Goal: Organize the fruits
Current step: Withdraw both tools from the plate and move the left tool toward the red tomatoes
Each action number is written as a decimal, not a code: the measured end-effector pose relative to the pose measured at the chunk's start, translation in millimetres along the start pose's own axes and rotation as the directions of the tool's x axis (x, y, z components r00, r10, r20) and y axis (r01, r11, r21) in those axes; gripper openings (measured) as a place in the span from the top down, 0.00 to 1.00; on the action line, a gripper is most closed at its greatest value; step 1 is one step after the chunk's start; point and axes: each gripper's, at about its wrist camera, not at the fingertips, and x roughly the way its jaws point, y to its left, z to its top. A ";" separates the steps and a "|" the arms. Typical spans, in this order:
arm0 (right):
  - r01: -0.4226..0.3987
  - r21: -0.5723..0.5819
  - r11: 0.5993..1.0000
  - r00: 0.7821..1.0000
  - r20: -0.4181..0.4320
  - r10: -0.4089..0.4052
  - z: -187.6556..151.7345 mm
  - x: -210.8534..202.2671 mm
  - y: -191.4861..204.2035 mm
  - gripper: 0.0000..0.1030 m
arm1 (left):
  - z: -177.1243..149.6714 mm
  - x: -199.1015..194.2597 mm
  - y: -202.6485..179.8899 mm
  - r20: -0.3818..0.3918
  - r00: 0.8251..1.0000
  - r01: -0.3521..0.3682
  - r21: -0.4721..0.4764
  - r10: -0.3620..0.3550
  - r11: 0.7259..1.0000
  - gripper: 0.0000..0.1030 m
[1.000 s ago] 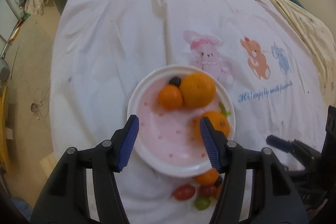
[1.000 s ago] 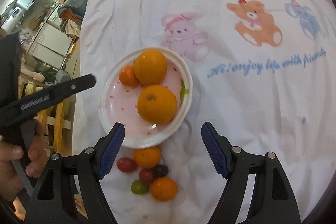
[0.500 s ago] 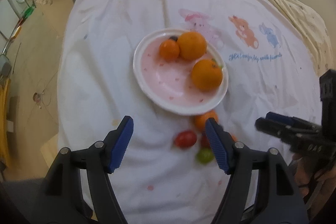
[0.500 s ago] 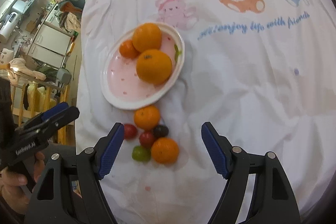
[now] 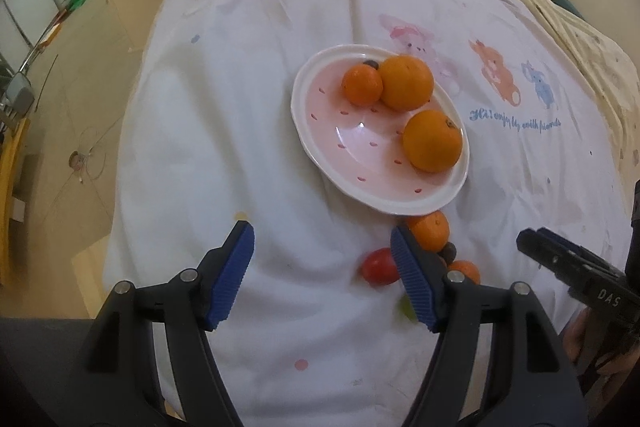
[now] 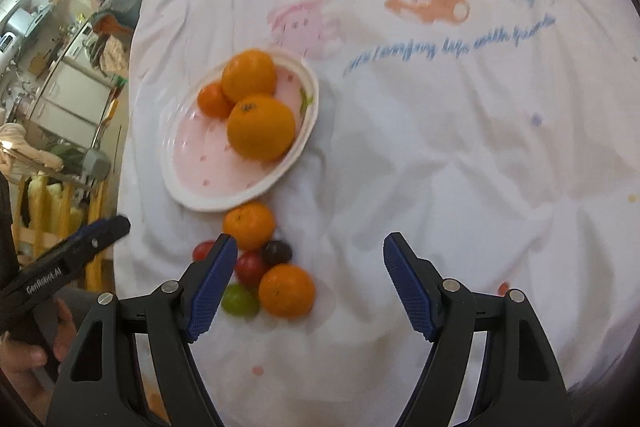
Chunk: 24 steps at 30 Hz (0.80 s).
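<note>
Clearly nearer the right tongs [image 6: 306, 283], both pairs wide and empty: loose fruit [image 6: 286, 291] just left of centre, near side of plate [image 6: 208, 201]; left tongs [image 5: 322, 275].

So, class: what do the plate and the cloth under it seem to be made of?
Plate: probably glazed ceramic, since a bright highlight shines on its pink dotted surface, though glossy plastic is possible. Cloth: soft woven fabric, matte, since it creases and folds and carries printed cartoon animals.

White wrinkled cloth with cartoon animal print [image 6: 440, 147] covers surface, possibly bed. Pink-centred white-rimmed plate [image 6: 208, 163] at centre left. Below plate, directly on cloth: two small oranges [image 6: 249, 225], red tomatoes [image 6: 250, 268], dark grape [image 6: 277, 252], green grape [image 6: 239, 301].
</note>
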 end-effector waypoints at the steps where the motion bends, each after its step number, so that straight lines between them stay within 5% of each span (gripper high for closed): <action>1: 0.002 -0.002 1.000 1.000 -0.008 -0.002 0.0 1.3 0.0 0.24 | -0.2 0.1 -0.9 0.001 1.000 -0.002 0.003 0.002 1.000 0.34; 11: -0.016 0.081 0.997 0.994 -0.102 0.024 -0.8 16.5 -11.8 0.24 | -1.2 12.0 0.0 -0.042 0.999 -0.005 -0.021 0.005 1.000 0.34; 24: -0.021 0.146 0.989 0.992 -0.117 0.039 -1.7 16.4 -26.5 0.24 | -12.2 56.4 -33.6 -0.205 0.977 0.057 -0.016 -0.059 0.998 0.38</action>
